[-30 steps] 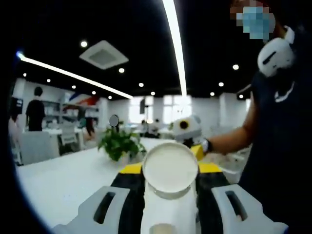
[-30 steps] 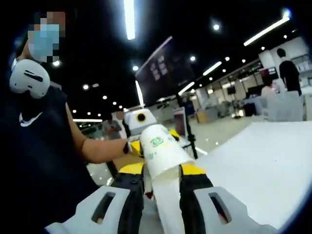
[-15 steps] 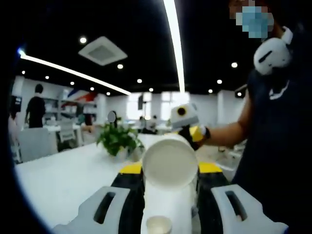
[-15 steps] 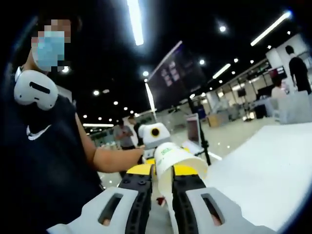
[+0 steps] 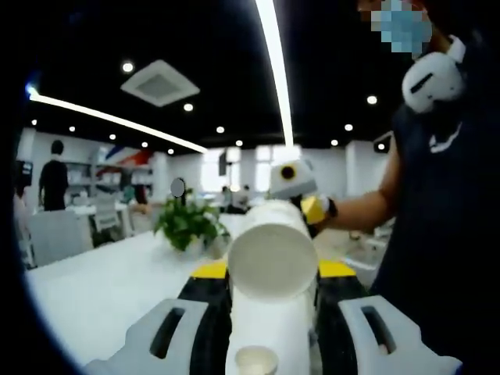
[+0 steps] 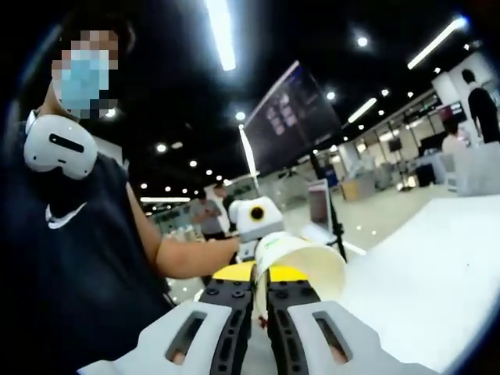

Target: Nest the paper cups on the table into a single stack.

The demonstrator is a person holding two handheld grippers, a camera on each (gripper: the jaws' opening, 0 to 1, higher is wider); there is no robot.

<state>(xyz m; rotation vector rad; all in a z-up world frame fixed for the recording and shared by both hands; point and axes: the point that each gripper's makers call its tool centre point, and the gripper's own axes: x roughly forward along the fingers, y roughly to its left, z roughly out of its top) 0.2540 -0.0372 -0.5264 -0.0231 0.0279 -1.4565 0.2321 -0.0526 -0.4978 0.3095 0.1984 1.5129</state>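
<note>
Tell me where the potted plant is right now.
In the left gripper view, the potted plant stands on the white table, left of the paper cup held in the left gripper's jaws.

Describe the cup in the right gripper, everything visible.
The paper cup is white with a small green print near its base. It lies tipped on its side, open rim toward the right and the white table. The right gripper pinches its wall between nearly closed jaws. Interior looks plain and empty.
</note>
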